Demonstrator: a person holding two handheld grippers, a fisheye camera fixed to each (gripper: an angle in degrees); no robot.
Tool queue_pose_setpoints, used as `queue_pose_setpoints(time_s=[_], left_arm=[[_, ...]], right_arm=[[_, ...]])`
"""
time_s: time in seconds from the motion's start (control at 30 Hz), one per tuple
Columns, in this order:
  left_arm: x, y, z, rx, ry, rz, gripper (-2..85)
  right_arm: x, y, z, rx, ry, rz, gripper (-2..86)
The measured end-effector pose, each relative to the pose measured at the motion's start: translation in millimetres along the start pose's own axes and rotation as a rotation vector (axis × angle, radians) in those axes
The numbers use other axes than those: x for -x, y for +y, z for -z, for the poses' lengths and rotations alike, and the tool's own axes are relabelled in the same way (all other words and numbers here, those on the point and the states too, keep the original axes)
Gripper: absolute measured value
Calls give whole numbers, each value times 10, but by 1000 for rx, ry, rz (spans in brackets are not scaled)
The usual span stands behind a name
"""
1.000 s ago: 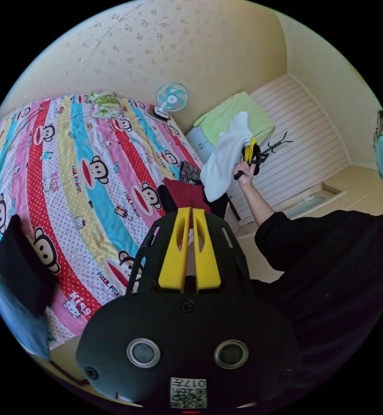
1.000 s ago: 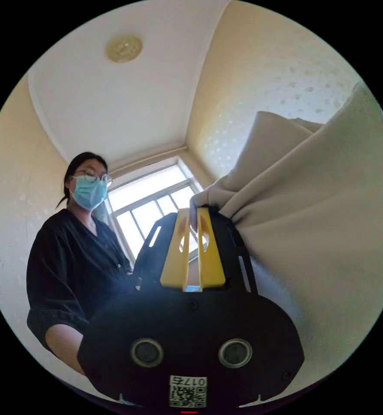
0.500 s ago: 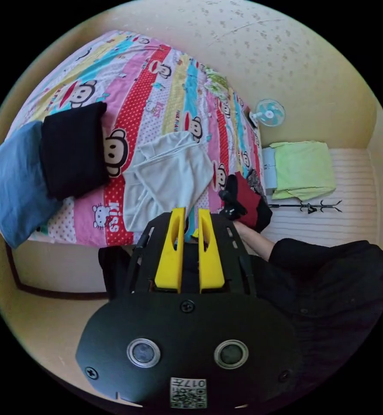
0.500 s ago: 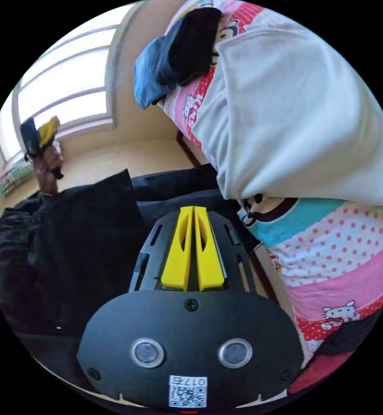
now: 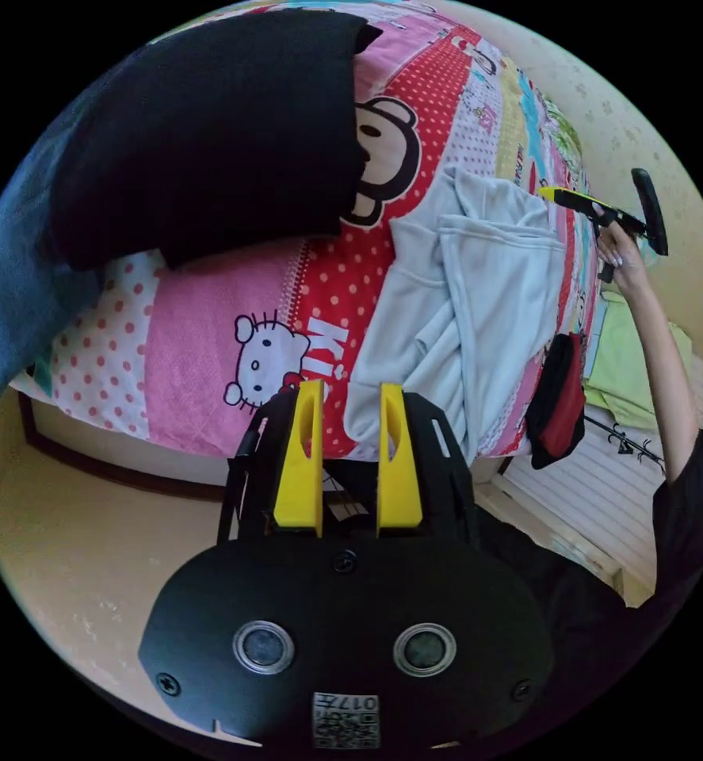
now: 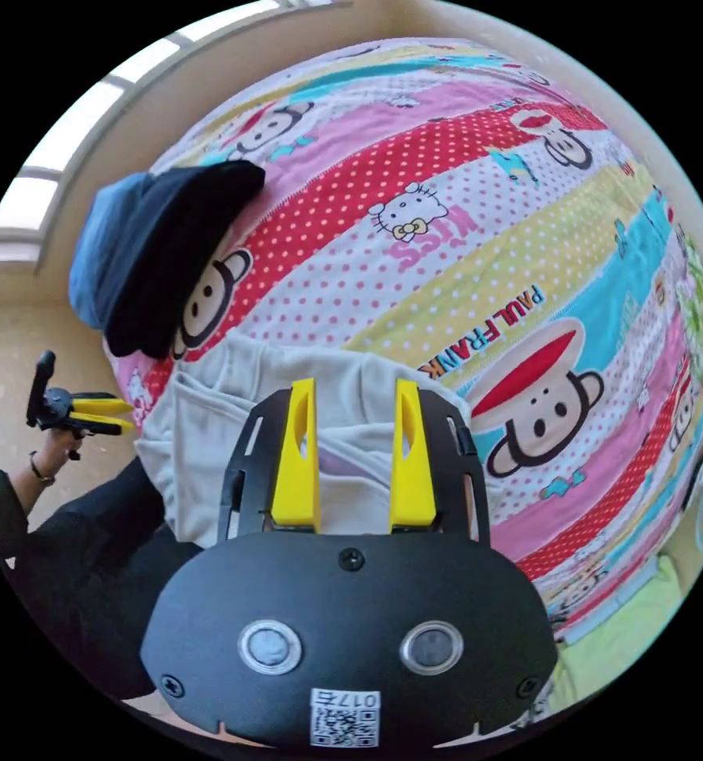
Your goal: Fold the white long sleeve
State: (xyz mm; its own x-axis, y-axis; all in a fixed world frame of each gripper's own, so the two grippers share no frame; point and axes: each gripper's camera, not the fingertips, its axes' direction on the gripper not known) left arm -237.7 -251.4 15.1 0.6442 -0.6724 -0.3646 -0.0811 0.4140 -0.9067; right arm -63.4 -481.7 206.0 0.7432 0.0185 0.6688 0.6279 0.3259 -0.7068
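Both tongs stand open and empty: left tongs (image 5: 349, 396) hover off the bed (image 5: 208, 349) edge beside the crumpled white long sleeve (image 5: 470, 309), right tongs (image 6: 355, 396) directly above it, folded black garment (image 5: 200, 127) nearby.

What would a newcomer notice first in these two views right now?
The loud cartoon bedsheet, striped and dotted, covers the bed. On it, the white top lies crumpled near the bed's edge, with both hand-held grippers open over it: the left hand-held gripper at its hem and the right hand-held gripper above its middle. A black garment on a blue one sits beside it.
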Motion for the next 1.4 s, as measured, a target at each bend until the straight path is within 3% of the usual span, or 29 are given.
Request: queue_pose_setpoints(time_s=[0.07,0.2,0.33,0.43,0.53,0.77,0.97,1.17,1.3,1.4], left_arm=[[80,59,-83,-33,53,43,107],[204,286,-75,-124,137,160,98],[139,387,-159,25,251,111,47],[53,532,131,51,342,48,30],[49,864,834,-71,388,3,9],[-98,1602,2355,-331,552,-197,-6],[-362,2168,3845,-596,670,-555,-7],[-802,2877,4664,-777,607,-810,-7],[-703,3337,4898,-803,729,-1013,-7],[-640,3704,5022,-837,681,-1070,-7]], right_arm=[[233,-177,-463,143,171,30,134],[500,-110,-540,83,228,-50,125],[908,60,-641,226,211,89,66],[1291,342,-554,274,322,181,44],[1577,898,-13,59,461,65,34],[2457,3270,1398,-481,431,-478,25],[3257,4731,2277,-1018,476,-703,23],[3729,5449,2680,-1367,417,-654,23],[4015,5858,2732,-1473,398,-619,22],[4173,6175,2787,-1549,357,-506,22]])
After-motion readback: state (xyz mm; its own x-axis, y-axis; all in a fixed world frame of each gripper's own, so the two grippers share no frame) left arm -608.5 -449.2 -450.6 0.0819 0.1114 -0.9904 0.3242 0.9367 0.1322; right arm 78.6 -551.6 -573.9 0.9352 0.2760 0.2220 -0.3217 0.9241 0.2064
